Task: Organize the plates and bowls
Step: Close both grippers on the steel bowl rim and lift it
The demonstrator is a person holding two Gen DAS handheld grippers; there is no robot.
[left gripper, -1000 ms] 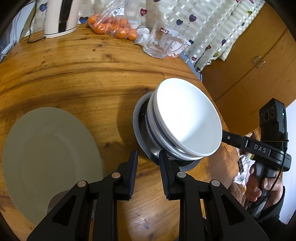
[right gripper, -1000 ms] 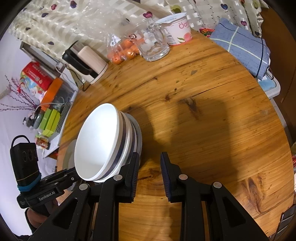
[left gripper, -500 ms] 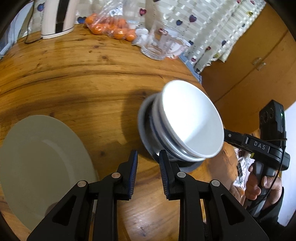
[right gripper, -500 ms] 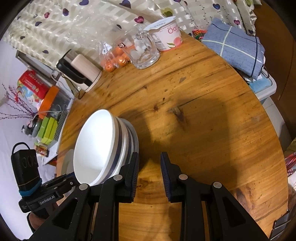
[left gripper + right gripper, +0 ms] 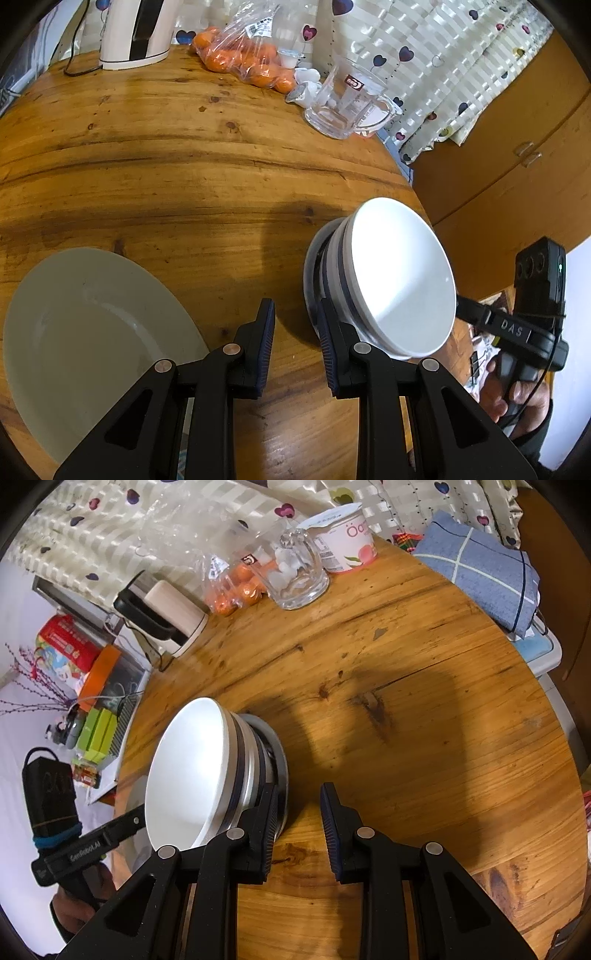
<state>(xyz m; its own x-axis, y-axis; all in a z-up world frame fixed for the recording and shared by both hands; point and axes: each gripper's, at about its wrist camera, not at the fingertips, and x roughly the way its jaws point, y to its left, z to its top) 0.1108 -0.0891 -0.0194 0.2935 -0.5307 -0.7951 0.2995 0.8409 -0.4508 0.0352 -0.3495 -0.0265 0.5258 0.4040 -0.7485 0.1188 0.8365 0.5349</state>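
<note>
**Bowl stack tipped between two hand-held grippers**

The stack of bowls (image 5: 399, 273) sat near the desk (image 5: 184, 166) edge, at about 4 o'clock in the left wrist view and 8 o'clock in the right wrist view. A white bowl was on top, blue-banded ones were under it and a grey one was at the bottom. The stack was tilted on its side, its mouth turned away from the desk's middle. Whether its base touched the wood could not be told.

The left hand-held gripper (image 5: 297, 332) had its jaws a little apart with only bare desk between them. Its right finger lay against the stack's lower side. The right hand-held gripper (image 5: 299, 812) was likewise released and narrowly parted, its left finger against the stack's grey base (so each met the stack with the outside of one finger). The person's hand (image 5: 517, 398) showed at 4 o'clock on that gripper's handle.

A large pale plate (image 5: 92, 332) lay flat at 8 o'clock in the left view, apart from the stack. At the far rim, around 12 o'clock, stood a kettle (image 5: 136, 33), a bag of oranges (image 5: 243, 59) and a glass jug (image 5: 347, 107).
</note>
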